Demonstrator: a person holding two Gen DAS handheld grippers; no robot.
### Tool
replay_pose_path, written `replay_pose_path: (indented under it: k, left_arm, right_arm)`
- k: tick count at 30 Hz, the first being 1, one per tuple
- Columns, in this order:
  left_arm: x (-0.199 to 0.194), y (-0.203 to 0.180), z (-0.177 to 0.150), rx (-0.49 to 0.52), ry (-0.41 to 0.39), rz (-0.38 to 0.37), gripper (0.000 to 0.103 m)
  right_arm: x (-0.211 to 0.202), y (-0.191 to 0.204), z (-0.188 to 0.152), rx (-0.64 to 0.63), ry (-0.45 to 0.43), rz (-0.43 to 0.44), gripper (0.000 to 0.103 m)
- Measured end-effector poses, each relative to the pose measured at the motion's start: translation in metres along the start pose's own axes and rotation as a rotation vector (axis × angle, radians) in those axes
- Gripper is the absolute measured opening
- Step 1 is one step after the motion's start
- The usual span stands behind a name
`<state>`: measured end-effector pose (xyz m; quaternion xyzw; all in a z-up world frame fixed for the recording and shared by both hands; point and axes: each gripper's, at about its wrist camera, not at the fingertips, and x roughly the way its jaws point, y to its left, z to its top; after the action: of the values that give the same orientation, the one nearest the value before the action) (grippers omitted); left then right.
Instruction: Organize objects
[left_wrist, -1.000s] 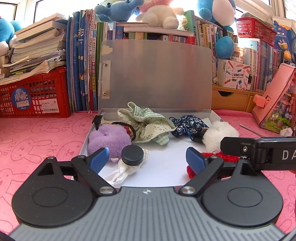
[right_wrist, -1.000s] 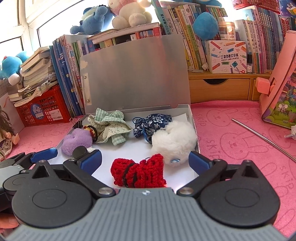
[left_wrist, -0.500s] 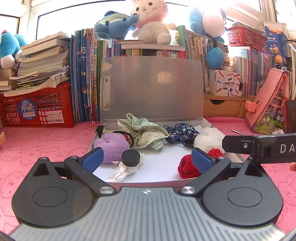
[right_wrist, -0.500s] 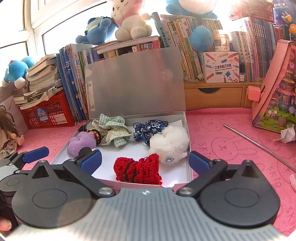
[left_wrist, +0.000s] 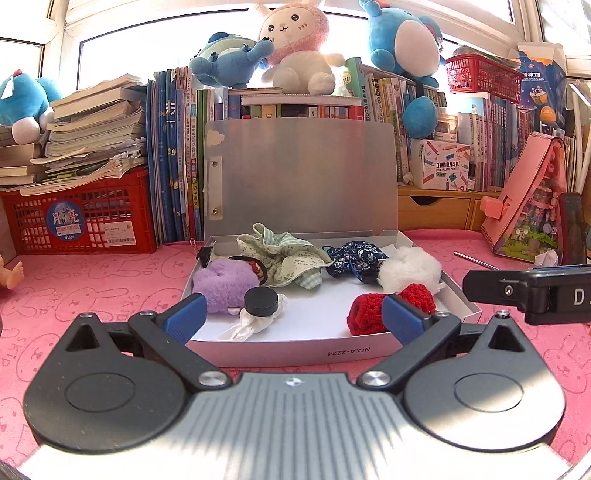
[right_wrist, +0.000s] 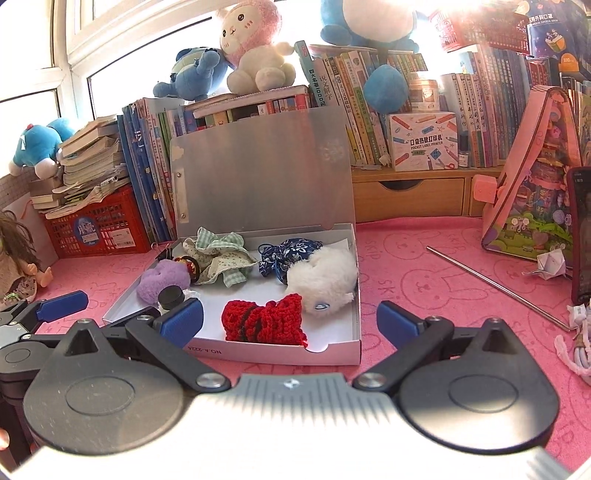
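2 empty tongs (left_wrist: 291, 319) (right_wrist: 290, 321) face filled box (left_wrist: 295, 350).

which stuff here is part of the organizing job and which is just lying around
Part of the job:
- white box, lid open
- red knit piece
- white fluffy piece
- purple fluffy piece
- green cloth
- blue floral cloth
- black cap

Lying about:
- metal rod
- red crate
- plush toys
- pink toy house

The white box (left_wrist: 295, 349) lies open, lid upright, holding scrunchies (left_wrist: 388, 308) and a black cap (left_wrist: 261, 301).
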<state>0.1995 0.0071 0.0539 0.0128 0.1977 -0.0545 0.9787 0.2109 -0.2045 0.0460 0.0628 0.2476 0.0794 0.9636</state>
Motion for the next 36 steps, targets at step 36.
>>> replay_pose_path:
  k: [36]
  left_arm:
    - [-0.069, 0.006, -0.061, -0.035, 0.101, 0.059, 0.102]
  right_arm:
    - [-0.043, 0.007, -0.080, -0.053, 0.090, -0.058, 0.103]
